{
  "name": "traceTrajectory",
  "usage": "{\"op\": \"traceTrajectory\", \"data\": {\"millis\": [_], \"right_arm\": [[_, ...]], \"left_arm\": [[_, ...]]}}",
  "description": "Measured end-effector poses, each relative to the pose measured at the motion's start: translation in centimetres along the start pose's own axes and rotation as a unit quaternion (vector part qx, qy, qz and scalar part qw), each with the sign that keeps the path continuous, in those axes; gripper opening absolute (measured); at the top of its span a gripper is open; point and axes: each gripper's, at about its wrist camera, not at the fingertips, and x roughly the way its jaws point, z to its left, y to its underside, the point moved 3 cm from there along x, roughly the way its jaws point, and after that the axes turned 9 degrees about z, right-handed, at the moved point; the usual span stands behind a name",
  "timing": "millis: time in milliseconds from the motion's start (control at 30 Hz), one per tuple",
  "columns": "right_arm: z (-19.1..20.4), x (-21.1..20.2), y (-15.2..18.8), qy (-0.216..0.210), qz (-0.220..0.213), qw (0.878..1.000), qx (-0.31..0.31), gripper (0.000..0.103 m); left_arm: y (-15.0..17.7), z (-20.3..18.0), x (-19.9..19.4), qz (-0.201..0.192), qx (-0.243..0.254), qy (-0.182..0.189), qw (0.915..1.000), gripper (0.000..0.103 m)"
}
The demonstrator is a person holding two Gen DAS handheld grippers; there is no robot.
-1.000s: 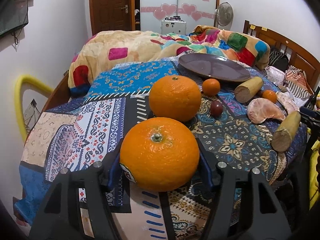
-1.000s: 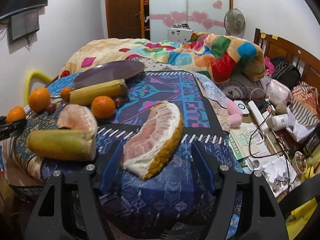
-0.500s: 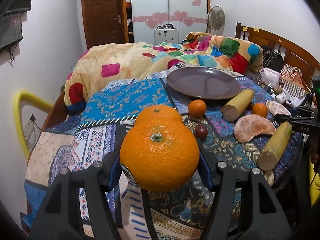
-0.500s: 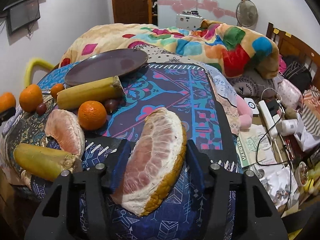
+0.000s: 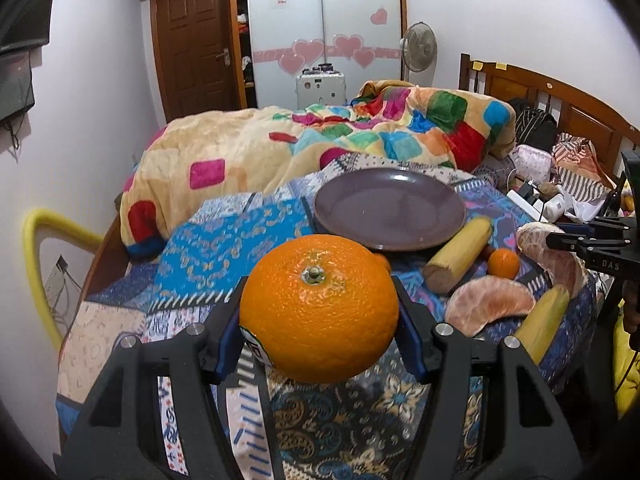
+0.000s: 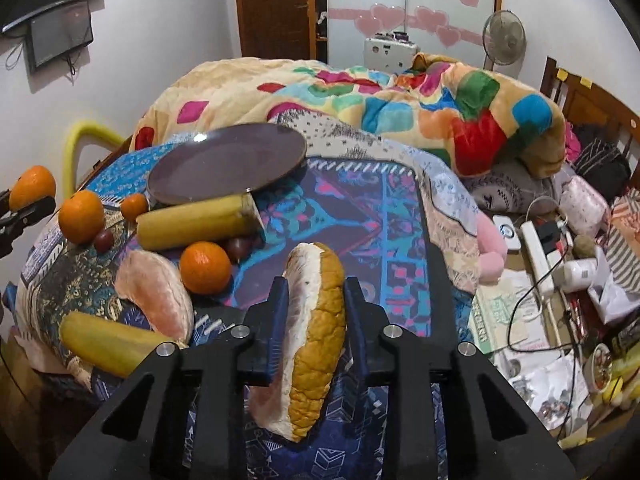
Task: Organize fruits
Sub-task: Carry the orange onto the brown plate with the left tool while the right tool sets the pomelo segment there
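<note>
My left gripper (image 5: 320, 344) is shut on a large orange (image 5: 318, 308), held clear above the patterned tablecloth. In front of it lies an empty purple plate (image 5: 388, 208). My right gripper (image 6: 316, 312) has its jaws closing on a pomelo wedge (image 6: 312, 380) with yellow rind; both pads press its sides and it stands on edge. Left of it lie a peeled pomelo segment (image 6: 156, 292), two banana pieces (image 6: 196, 222) (image 6: 108, 344), a small orange (image 6: 205, 267), another large orange (image 6: 81, 216) and dark plums (image 6: 104, 240).
A bed with a colourful blanket (image 6: 440, 108) lies behind the table. To the right, below the table edge, sit a power strip (image 6: 536, 248), cables, papers and bottles. A yellow chair frame (image 5: 40, 248) stands at the left by the wall.
The left gripper has risen with the orange, which now hides the second large orange. The right jaws have come together on the pomelo wedge and turned it up on edge.
</note>
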Motion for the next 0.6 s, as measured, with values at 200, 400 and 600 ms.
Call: {"op": "traceTrajectory", "data": {"millis": [200, 400, 600], "right_arm": [[0.6, -1.3, -1.1, -0.001, -0.020, 1.000, -0.015, 0.022], [1.1, -2.5, -2.8, -0.002, -0.046, 0.999, -0.028, 0.021], [1.6, -3.4, -4.9, -0.002, -0.073, 0.997, -0.039, 0.021]], "left_arm": [[-1.8, -0.6, 0.1, -0.010, 0.008, 0.003, 0.9999, 0.064], [-3.6, -1.2, 0.7, -0.015, 0.013, 0.003, 0.9998, 0.064], [-5.4, -1.3, 1.6, -0.013, 0.008, 0.008, 0.9999, 0.064]]}}
